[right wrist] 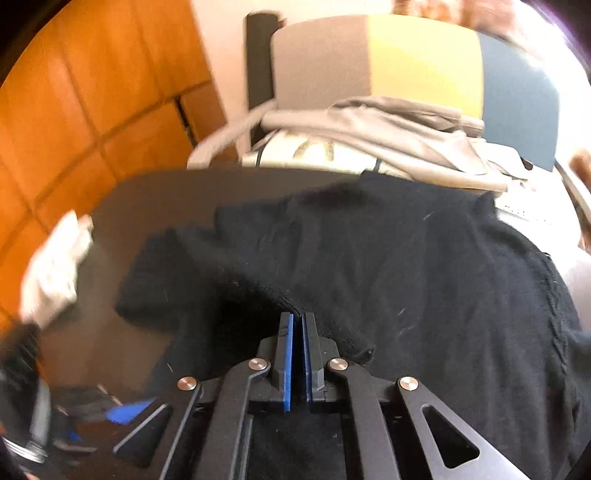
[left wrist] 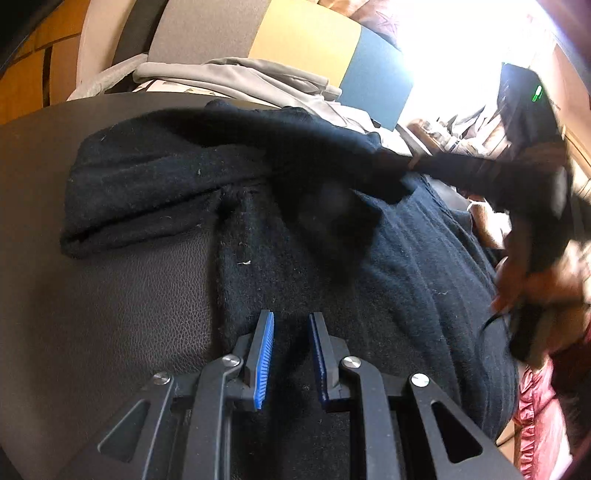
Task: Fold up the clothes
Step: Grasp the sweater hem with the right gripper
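A black knit sweater (left wrist: 388, 266) lies spread on a dark leather-textured table (left wrist: 122, 314). One sleeve (left wrist: 155, 192) is folded across to the left. My left gripper (left wrist: 291, 318) is open and empty, just above the sweater's body. My right gripper shows in the left wrist view (left wrist: 410, 164), blurred, reaching in from the right and holding black fabric near the sweater's top. In the right wrist view the right gripper (right wrist: 297, 316) is shut on a fold of the sweater (right wrist: 424, 266), lifted a little off the table (right wrist: 184, 192).
A pile of grey and white clothes (left wrist: 236, 77) lies behind the table, against a grey, yellow and blue chair back (left wrist: 306, 33). A white cloth (right wrist: 55, 269) lies at the table's left edge. Orange wooden panels (right wrist: 74, 110) stand at the left.
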`<state>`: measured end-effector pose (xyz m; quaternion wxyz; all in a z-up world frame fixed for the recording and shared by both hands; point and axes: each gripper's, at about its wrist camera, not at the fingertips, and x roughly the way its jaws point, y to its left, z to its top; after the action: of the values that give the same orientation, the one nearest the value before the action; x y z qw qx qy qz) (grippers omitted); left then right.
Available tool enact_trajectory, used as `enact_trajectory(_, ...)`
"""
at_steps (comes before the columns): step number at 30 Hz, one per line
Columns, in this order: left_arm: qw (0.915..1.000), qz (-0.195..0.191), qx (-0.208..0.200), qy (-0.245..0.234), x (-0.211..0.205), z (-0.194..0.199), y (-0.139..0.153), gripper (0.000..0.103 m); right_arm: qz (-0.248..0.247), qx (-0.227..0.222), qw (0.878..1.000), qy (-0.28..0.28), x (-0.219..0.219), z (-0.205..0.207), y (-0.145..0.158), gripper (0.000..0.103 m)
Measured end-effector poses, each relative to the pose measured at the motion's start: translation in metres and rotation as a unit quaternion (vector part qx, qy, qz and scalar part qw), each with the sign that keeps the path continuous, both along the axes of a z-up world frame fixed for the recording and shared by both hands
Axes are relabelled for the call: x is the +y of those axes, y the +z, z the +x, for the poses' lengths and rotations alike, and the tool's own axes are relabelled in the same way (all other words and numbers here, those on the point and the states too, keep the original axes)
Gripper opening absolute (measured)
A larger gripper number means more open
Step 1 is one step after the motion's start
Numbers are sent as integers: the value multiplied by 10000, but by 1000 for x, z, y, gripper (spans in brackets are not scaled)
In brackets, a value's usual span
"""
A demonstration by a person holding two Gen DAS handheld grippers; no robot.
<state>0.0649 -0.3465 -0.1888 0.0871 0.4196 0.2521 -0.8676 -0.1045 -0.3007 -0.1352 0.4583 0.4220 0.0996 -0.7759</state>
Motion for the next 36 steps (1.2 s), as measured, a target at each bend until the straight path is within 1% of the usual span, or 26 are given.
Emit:
enact_trajectory(2,10000,-14,-35,-7,0,-1,0,19,-447,-403,9979,-220,16,-18,22,5)
enact_trajectory(5,10000,0,-48,1,0,-2,0,19,-1111,-977,9876,-524,48,-43,52,2)
enact_trajectory(8,10000,30,-44,37,0,-2,0,19,-1279,-1239,9806,-824,75,-64,60,2)
enact_trajectory(12,9999,75,-33,100,0,-1,0,19,-1498,-1584,9683,-1221,112,-93,70,3)
enact_trajectory(13,9999,83,-33,115,0,-1,-1,19,-1551,-1669,9647,-1320,121,-100,73,4)
enact_trajectory(14,9999,101,-37,129,0,-1,-1,19,-1529,-1742,9642,-1288,126,-102,71,7)
enact_trajectory(15,9997,152,-44,159,-1,-1,-1,19,-1366,-1810,9689,-992,120,-92,58,7)
enact_trajectory(16,9996,203,-50,188,-2,-1,-1,19,-1346,-1940,9676,-894,116,-86,48,7)
enact_trajectory(20,9991,352,-7,249,-5,1,-2,19,-1515,-2360,9531,-1135,96,-70,4,8)
enact_trajectory(22,9990,355,12,267,-4,1,-2,19,-1598,-2567,9449,-1255,86,-62,-18,12)
enact_trajectory(23,9990,348,15,278,-4,0,-2,19,-1638,-2670,9405,-1314,80,-58,-29,22)
enact_trajectory(24,9990,339,20,290,-3,0,-2,19,-1679,-2773,9360,-1373,75,-55,-40,41)
enact_trajectory(25,9990,327,29,301,-3,1,-2,19,-1720,-2875,9313,-1432,70,-51,-51,52)
enact_trajectory(26,9990,313,35,302,-3,1,-2,19,-1763,-2914,9283,-1492,66,-48,-59,61)
enact_trajectory(28,9991,293,48,306,-3,3,-1,19,-1752,-2737,9326,-1568,60,-51,-59,61)
enact_trajectory(31,9990,323,69,290,-4,4,-1,19,-1624,-2396,9434,-1618,50,-52,-52,61)
enact_trajectory(34,9986,418,157,299,-6,8,-3,19,-1644,-2384,9415,-1726,52,-56,-51,61)
enact_trajectory(36,9982,486,190,301,-8,9,-4,19,-1557,-2352,9439,-1715,49,-58,-54,61)
